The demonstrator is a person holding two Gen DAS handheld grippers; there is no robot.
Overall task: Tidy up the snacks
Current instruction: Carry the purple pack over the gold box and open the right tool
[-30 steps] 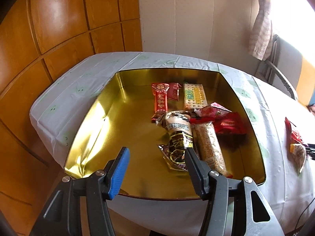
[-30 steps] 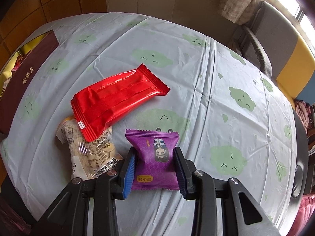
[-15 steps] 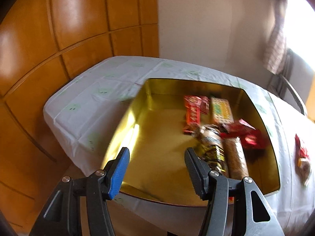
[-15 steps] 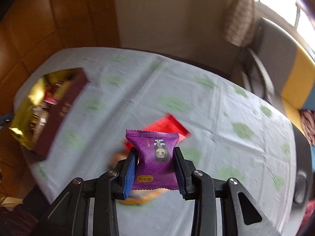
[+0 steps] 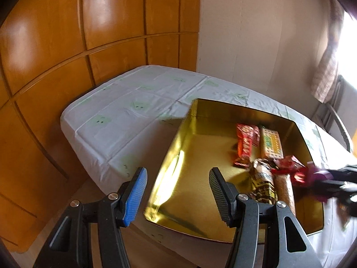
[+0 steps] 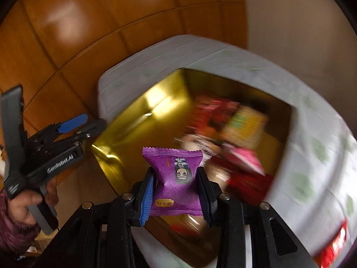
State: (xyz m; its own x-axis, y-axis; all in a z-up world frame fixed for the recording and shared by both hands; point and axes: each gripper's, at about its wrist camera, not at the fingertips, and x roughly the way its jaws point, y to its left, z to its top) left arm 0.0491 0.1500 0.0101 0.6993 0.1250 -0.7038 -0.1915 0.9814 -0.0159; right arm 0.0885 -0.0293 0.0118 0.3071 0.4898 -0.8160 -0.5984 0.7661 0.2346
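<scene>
My right gripper [image 6: 176, 178] is shut on a purple snack packet [image 6: 178, 176] and holds it in the air above the near edge of the gold-lined box [image 6: 156, 102]. In the left wrist view that gripper and the purple packet [image 5: 321, 183] come in blurred from the right, over the box's right side. Inside the gold box [image 5: 196, 156] lie a red bar [image 5: 245, 143], a cracker pack [image 5: 271, 144], a dark roll [image 5: 263, 181] and more wrappers. My left gripper [image 5: 178, 178] stands open and empty near the box's front left corner.
The box sits on a table with a white, green-patterned cloth [image 5: 125, 116], beside wooden wall panels [image 5: 67, 44]. A red packet [image 6: 334, 243] lies on the cloth right of the box. A hand [image 6: 29, 203] in a dark red sleeve holds the left gripper [image 6: 94, 119].
My right gripper has carried the purple packet from the loose snacks on the cloth over to the gold box. My left gripper has drawn off to the left, still open.
</scene>
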